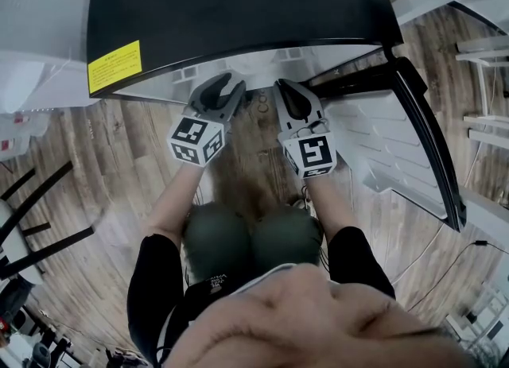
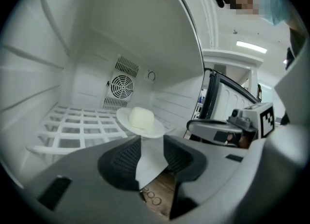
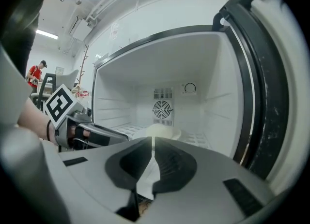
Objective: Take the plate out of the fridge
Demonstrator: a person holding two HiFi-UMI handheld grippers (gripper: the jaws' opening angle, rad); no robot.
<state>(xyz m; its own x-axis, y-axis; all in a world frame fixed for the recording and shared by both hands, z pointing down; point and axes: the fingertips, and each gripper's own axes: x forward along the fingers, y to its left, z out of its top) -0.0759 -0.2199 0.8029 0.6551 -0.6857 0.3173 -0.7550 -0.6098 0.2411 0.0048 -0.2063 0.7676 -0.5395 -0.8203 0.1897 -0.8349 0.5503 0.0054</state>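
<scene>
Head view: the fridge's black top hid its inside, and the person's own head blurred the lower edge. Both forearms reached forward side by side, with the left gripper and right gripper at the fridge's mouth and its door swung out to the right.

Left gripper view: its jaws stood apart with nothing between them. Beyond them the plate, white and round, sat on the white grid shelf and carried a pale rounded lump; I could not tell what the lump was.

Right gripper view: its jaws were closed together and empty. The plate was only a pale shape half hidden behind their tips, below the back-wall fan
</scene>
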